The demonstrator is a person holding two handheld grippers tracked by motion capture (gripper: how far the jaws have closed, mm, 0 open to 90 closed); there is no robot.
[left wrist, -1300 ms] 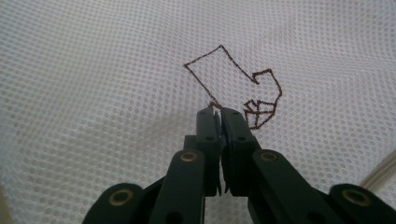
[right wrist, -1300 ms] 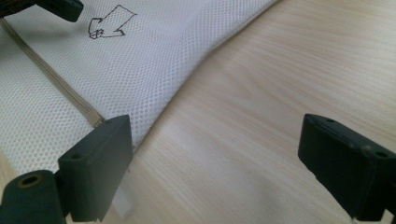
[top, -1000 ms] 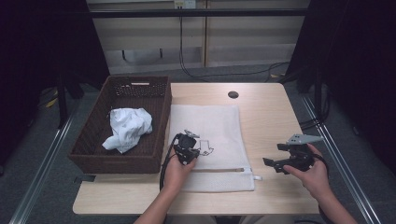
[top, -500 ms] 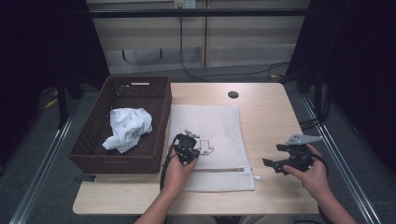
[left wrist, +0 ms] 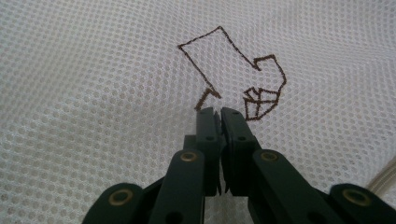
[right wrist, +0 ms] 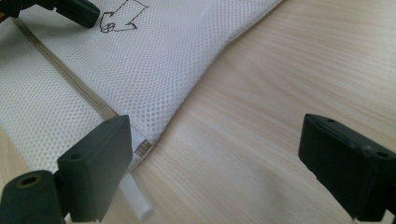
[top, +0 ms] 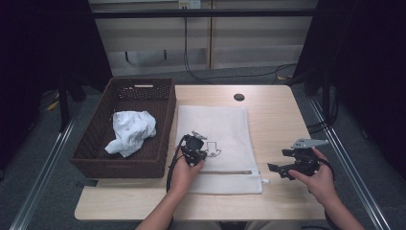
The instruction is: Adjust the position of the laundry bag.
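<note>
A white mesh laundry bag (top: 225, 124) lies flat on the wooden table (top: 277, 120), its zipper (top: 230, 172) running along the near edge. My left gripper (top: 198, 151) rests on the bag's left half beside a brown stitched emblem (left wrist: 252, 79). Its jaws are pressed together, and the left gripper (left wrist: 217, 111) pinches a small ridge of mesh at the tips. My right gripper (top: 275, 167) hovers low over bare wood just right of the bag's near right corner, jaws wide apart. In the right gripper view the gripper (right wrist: 217, 140) has nothing between its jaws, and the zipper end and white tab (right wrist: 137, 200) lie by its left jaw.
A dark wicker basket (top: 95, 143) stands on the table's left side, touching the bag's left edge, with a crumpled white cloth (top: 131, 132) inside. A round cable hole (top: 239, 97) sits near the table's far edge. Bare wood stretches right of the bag.
</note>
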